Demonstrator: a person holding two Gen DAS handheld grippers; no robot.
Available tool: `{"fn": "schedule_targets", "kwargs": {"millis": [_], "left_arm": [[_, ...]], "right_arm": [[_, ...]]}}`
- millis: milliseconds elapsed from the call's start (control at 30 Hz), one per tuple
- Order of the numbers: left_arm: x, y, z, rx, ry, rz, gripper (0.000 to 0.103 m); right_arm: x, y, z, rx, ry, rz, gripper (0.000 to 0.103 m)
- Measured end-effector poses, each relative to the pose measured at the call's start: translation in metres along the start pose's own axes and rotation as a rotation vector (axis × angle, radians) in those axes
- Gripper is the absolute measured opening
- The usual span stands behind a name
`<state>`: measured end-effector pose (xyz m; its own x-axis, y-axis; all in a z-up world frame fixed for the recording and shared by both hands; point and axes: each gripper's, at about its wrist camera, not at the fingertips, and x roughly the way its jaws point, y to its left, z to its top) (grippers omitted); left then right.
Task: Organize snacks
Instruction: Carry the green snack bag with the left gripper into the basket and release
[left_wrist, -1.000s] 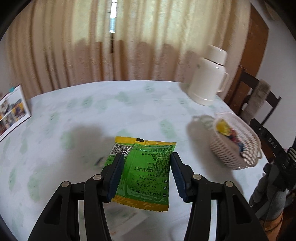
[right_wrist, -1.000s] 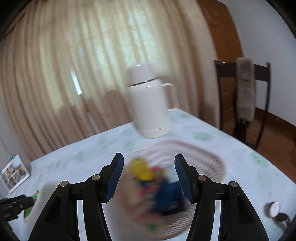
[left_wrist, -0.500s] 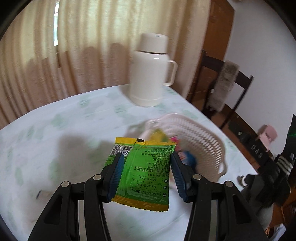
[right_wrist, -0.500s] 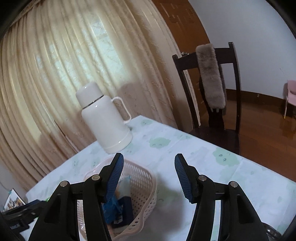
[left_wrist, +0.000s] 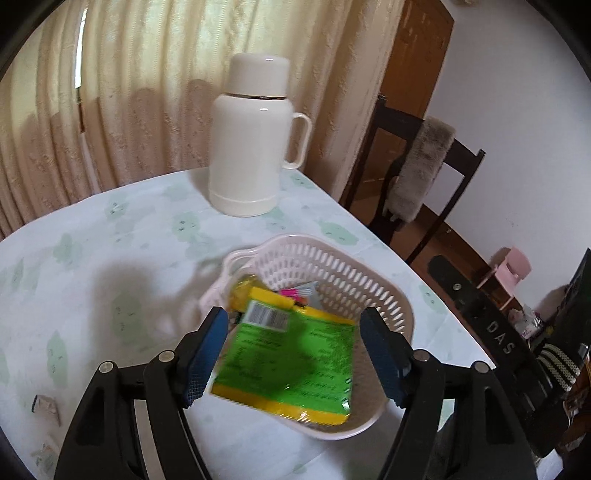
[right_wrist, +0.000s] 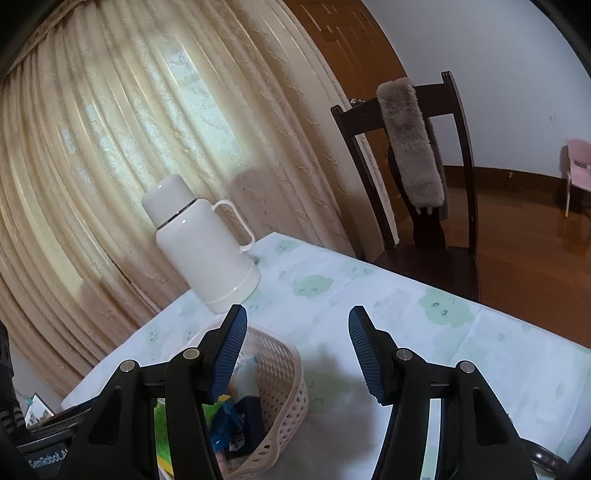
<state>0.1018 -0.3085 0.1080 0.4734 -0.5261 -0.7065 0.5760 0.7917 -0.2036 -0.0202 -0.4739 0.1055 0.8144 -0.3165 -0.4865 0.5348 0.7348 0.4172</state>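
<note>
A green and yellow snack packet (left_wrist: 288, 358) lies tilted over the near rim of the pale slotted basket (left_wrist: 332, 266), blurred. It sits between the jaws of my left gripper (left_wrist: 293, 315), which are opening; the blue pads stand clear of its sides. Under it in the basket are a yellow snack (left_wrist: 243, 288) and a pink wrapper. My right gripper (right_wrist: 297, 314) hangs open and empty above the tablecloth, just right of the basket (right_wrist: 291, 373), where blue snacks (right_wrist: 229, 413) show.
A white thermos jug (left_wrist: 247, 147) stands behind the basket near the curtain. A dark chair (left_wrist: 424, 177) with a grey furry cover sits past the table's right edge. A small wrapper (left_wrist: 46, 404) lies on the cloth at the far left.
The left gripper carried the green packet rightwards to above the basket, then its jaws spread and let the packet go. The right gripper swung right, off the basket.
</note>
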Motion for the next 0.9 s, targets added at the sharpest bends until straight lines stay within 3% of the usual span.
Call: {"fn": "schedule_targets", "kwargs": {"millis": [133,500,900], "left_arm": [[-0.005,0.012,-0.004,-0.027,0.001,0.029,0.07],[0.007,0.019,-0.027,0.044,0.024,0.219,0.07],[0.034,-0.006,-0.024,0.1,0.025,0.238,0.073]], "right_arm": [[0.0,0.0,-0.001,0.001,-0.004,0.003,0.059],[0.0,-0.002,-0.001,0.01,0.001,0.014,0.059],[0.0,0.0,0.0,0.01,0.004,0.025,0.058]]}}
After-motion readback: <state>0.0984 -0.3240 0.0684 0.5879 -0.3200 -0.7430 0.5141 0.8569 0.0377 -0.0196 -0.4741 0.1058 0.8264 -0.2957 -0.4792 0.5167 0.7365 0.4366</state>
